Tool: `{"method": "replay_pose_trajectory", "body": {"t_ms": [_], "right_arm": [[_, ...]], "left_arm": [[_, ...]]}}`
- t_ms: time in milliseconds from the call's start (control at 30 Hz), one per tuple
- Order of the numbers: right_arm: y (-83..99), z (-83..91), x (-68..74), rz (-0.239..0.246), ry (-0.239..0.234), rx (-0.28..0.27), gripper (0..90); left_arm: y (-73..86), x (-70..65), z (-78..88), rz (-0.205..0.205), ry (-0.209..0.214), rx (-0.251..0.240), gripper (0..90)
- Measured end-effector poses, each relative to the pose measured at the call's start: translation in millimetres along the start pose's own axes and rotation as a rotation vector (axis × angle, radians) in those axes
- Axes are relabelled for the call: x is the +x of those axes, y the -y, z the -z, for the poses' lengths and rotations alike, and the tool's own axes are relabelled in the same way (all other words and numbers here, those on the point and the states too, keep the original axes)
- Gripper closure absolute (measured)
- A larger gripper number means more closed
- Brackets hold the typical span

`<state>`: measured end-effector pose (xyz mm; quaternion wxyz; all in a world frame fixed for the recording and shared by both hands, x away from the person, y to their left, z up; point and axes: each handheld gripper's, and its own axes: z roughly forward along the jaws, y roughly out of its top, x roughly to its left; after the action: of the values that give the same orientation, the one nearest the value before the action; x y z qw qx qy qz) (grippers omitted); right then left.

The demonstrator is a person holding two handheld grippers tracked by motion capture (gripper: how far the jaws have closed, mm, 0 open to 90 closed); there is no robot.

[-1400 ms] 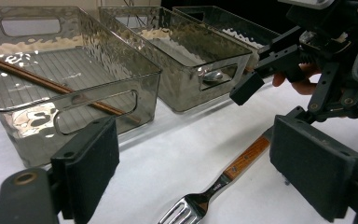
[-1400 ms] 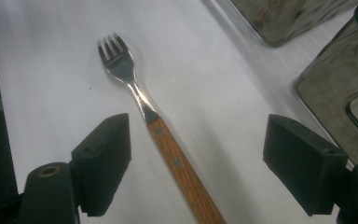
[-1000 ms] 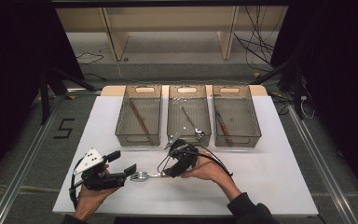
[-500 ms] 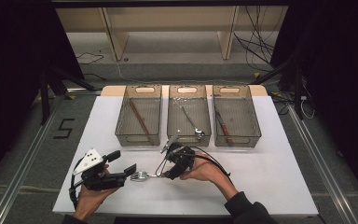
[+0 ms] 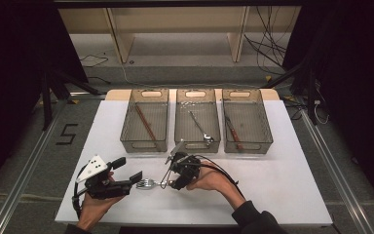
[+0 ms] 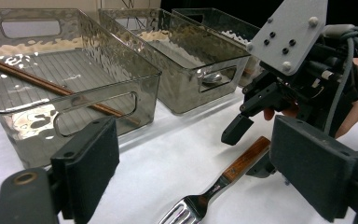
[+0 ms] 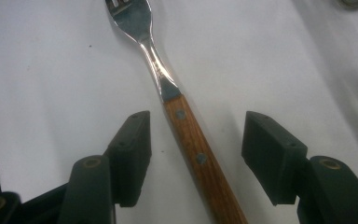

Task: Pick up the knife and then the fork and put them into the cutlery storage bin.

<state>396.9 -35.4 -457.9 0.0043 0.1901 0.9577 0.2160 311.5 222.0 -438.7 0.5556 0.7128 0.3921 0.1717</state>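
Low centre of the high view: right tongs (image 5: 169, 184) closing around fork (image 7: 186, 126) handle, pads not yet touching. Left tongs (image 5: 135, 179) gape at the fork's tines. Fork lies flat on white surface (image 5: 282, 185), below three bins (image 5: 196, 142).

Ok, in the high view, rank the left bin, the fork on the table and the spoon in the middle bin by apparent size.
1. left bin, clearly largest.
2. spoon.
3. fork, though the right gripper covers its handle, so spoon versus fork is unsure.
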Motion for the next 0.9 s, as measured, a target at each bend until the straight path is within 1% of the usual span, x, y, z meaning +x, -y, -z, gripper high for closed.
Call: {"method": "replay_pose_trajectory", "body": {"t_ms": [67, 100, 200, 233, 367, 467, 533, 567, 800, 867, 900], "right_arm": [[-0.1, -0.4, 0.2, -0.005, -0.004, 0.008, 43.7], [0.3, -0.8, -0.7, 0.009, -0.001, 0.009, 44.1], [0.1, -0.9, 0.3, 0.001, -0.003, 0.009, 45.2], [0.3, -1.0, 0.1, 0.008, -0.003, 0.007, 45.4], [0.6, -1.9, -0.2, 0.012, -0.001, 0.022, 46.1], [0.5, -2.9, 0.0, 0.013, -0.003, 0.023, 46.4], [0.1, -3.2, 1.2, 0.005, -0.005, 0.026, 47.0], [0.3, -3.6, 0.6, 0.018, -0.003, 0.028, 47.2], [-0.2, -6.4, 2.5, 0.035, -0.004, 0.042, 49.6], [-0.3, -7.8, 3.5, 0.032, -0.004, 0.041, 50.7], [-0.5, -7.5, 2.9, 0.041, -0.007, 0.048, 51.0]], "left_arm": [[0.0, 0.2, -0.1, 0.001, -0.001, 0.001, 15.4], [-0.1, 0.0, 0.0, 0.000, -0.001, 0.000, 15.4], [0.0, -0.4, -0.5, -0.001, -0.001, 0.000, 15.4], [0.0, -0.4, -0.6, -0.001, -0.001, 0.000, 15.4], [-0.1, -0.2, -0.3, -0.001, -0.001, 0.001, 15.4], [0.0, 0.0, -0.1, -0.002, -0.001, 0.001, 15.4], [-0.1, -0.2, 0.0, -0.001, -0.001, 0.000, 15.4], [-0.1, -0.2, 0.0, -0.001, -0.001, 0.000, 15.4], [-0.2, -0.2, -0.1, -0.002, -0.001, 0.000, 15.4], [-0.2, -0.1, 0.0, -0.002, -0.001, 0.000, 15.4], [-0.2, -0.1, 0.0, -0.002, -0.001, 0.000, 15.4]]}}
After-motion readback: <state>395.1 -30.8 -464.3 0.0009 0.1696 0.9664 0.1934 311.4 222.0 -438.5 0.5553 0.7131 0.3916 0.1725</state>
